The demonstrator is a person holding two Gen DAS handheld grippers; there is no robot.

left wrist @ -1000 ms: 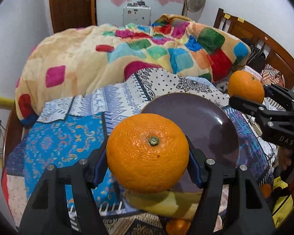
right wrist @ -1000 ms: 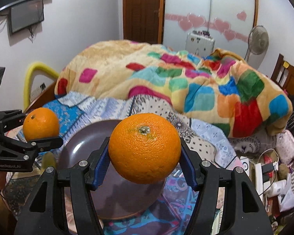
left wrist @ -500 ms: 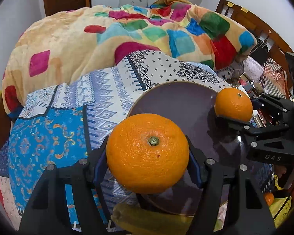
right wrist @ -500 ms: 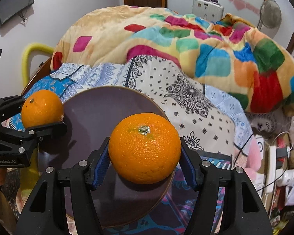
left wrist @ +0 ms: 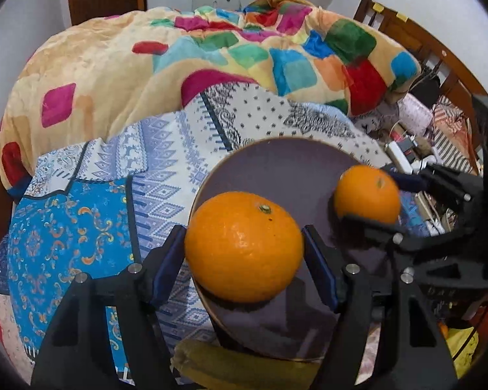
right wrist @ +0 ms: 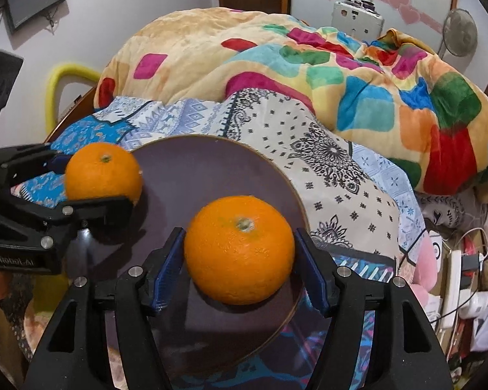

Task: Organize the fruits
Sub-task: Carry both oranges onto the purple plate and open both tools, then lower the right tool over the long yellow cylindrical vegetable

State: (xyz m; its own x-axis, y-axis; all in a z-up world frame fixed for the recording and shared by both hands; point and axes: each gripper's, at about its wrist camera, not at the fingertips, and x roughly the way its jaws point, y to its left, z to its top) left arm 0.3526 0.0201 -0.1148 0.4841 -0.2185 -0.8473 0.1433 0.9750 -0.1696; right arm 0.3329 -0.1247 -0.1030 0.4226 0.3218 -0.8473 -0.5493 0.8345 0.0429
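Left hand-held gripper (left wrist: 244,253): fingers spread a little wider than the orange (left wrist: 243,247) between them; gaps show beside the blue pads (left wrist: 169,266), so the fruit looks loose, not clamped.
Left orange: stem up, at the left edge of the plate (left wrist: 276,169), a shadow under it; whether it rests on the plate cannot be told for sure.
Right hand-held gripper (right wrist: 239,253): also spread slightly wider than its orange (right wrist: 239,248), a thin gap on each side by the pads (right wrist: 167,265).
Right orange: stem up, over the right part of the plate (right wrist: 211,169), close above its own shadow.
Between the two: in the left view the right gripper (left wrist: 371,195) comes in from the right with its orange (left wrist: 367,193) over the plate's far right side; in the right view the left gripper (right wrist: 102,175) reaches in from the left with its orange (right wrist: 103,174) at the plate's left rim. The oranges are apart.
Plate: dark purple, round, on the patterned bedsheet (left wrist: 166,169).
Banana (left wrist: 231,367): yellow, just beside the plate's near rim.
Blanket (right wrist: 309,58): bunched, coloured squares, behind the plate.
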